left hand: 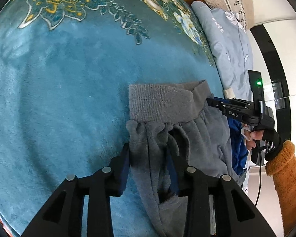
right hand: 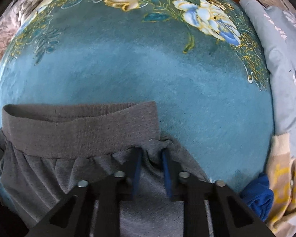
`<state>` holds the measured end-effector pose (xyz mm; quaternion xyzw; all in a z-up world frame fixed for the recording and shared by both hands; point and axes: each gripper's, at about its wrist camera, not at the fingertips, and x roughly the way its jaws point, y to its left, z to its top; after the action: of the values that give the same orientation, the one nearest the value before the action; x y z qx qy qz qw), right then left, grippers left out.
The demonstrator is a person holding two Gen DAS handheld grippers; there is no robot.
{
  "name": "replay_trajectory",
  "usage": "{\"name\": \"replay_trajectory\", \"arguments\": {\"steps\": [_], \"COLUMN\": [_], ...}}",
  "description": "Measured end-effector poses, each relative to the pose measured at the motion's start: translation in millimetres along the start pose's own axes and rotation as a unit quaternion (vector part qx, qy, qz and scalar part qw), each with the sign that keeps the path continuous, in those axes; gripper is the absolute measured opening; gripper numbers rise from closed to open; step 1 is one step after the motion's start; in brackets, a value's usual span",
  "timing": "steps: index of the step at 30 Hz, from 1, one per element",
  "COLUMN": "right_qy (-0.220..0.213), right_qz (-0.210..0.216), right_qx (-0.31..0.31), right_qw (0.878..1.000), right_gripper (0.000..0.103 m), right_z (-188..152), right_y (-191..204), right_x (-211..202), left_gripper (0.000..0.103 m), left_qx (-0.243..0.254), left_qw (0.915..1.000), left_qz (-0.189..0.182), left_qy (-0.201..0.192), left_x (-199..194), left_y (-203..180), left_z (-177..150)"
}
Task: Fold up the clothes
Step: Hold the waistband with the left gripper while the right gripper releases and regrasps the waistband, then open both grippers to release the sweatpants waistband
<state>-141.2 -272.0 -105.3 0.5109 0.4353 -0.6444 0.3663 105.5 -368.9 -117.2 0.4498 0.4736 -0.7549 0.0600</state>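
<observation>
On the teal plush blanket [right hand: 167, 83], bordered with gold and pale-blue flowers, a pair of grey fleece trousers [left hand: 187, 138] was laid, the ribbed waistband [right hand: 79, 130] turned towards twelve o'clock in both wrist views.

In the left wrist view, the left gripper [left hand: 150, 154] was seen at six o'clock with its jaws part-way spread; a fold of the gathered cloth just below the waistband lay between the blue pads, though whether it was pressed could not be told. At three o'clock in the same view the right gripper [left hand: 213, 101] was seen from the side, carried by a hand [left hand: 266, 136] in a black fingerless glove with an orange knitted sleeve [left hand: 286, 177]; its tips met the far end of the waistband.

In the right wrist view, the right gripper [right hand: 151, 158] was shown at six o'clock, its jaws drawn close and a small bunch of grey cloth pinched between the pads at the waistband's corner. At four o'clock from it, well apart, a rolled blue garment [right hand: 256, 197] and a cream-and-yellow knitted piece [right hand: 282, 177] were found at the blanket's edge. A pale blue quilt [right hand: 282, 59] with white print was spread along the three o'clock side.
</observation>
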Motion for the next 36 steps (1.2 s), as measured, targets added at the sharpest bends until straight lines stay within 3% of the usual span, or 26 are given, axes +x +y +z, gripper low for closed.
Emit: {"name": "replay_trajectory", "arguments": {"steps": [1,3,6,9,11,14,18,24,27,30,32,34,36], "right_qy": [0.0,-0.004,-0.034,-0.105,-0.117,-0.093,-0.075,-0.05,-0.032,-0.036,-0.042,-0.055,-0.075], "right_qz": [-0.008,-0.018,-0.023,-0.007,-0.013,-0.015,-0.019,-0.023,-0.029,-0.032,-0.037,-0.047,-0.037], "right_qx": [-0.002,0.0,0.018,0.07,0.089,0.103,0.112,0.147,0.151,0.148,0.147,0.149,0.169], "right_qw": [1.0,1.0,0.999,0.992,0.989,0.99,0.991,0.988,0.988,0.988,0.988,0.986,0.982], "right_gripper": [0.01,0.008,0.006,0.006,0.006,0.006,0.006,0.006,0.007,0.011,0.022,0.055,0.056], "right_z": [0,1,10,27,37,46,61,69,67,66,63,58,44], "right_y": [2,2,-4,-23,-26,-23,-12,-11,-7,-5,-6,-8,-16], "right_x": [0,-4,-23,-61,-67,-52,-28,-4,8,5,-3,-15,-33], "left_gripper": [0.034,0.008,0.004,0.004,0.004,0.004,0.004,0.004,0.004,0.005,0.005,0.005,0.006], "left_qx": [0.003,0.01,0.032,0.046,0.054,0.029,-0.028,-0.009,-0.028,-0.044,-0.042,-0.046,-0.055], "left_qw": [1.0,0.9999,0.9988,0.9937,0.9917,0.9946,0.9958,0.9963,0.9968,0.9965,0.9966,0.9965,0.9961], "left_qz": [0.001,0.004,0.005,-0.035,-0.032,-0.011,-0.012,-0.003,-0.004,-0.016,-0.019,-0.022,-0.026], "left_qy": [-0.002,-0.005,-0.036,-0.096,-0.112,-0.099,-0.086,-0.085,-0.074,-0.069,-0.068,-0.066,-0.063], "left_x": [0,0,-9,-28,-32,-20,-13,-11,-7,-6,-5,-2,-3], "left_y": [-1,-2,-10,-21,-24,-13,14,8,17,24,23,23,27], "left_z": [0,-1,-3,1,5,7,7,4,3,2,1,2,0]}}
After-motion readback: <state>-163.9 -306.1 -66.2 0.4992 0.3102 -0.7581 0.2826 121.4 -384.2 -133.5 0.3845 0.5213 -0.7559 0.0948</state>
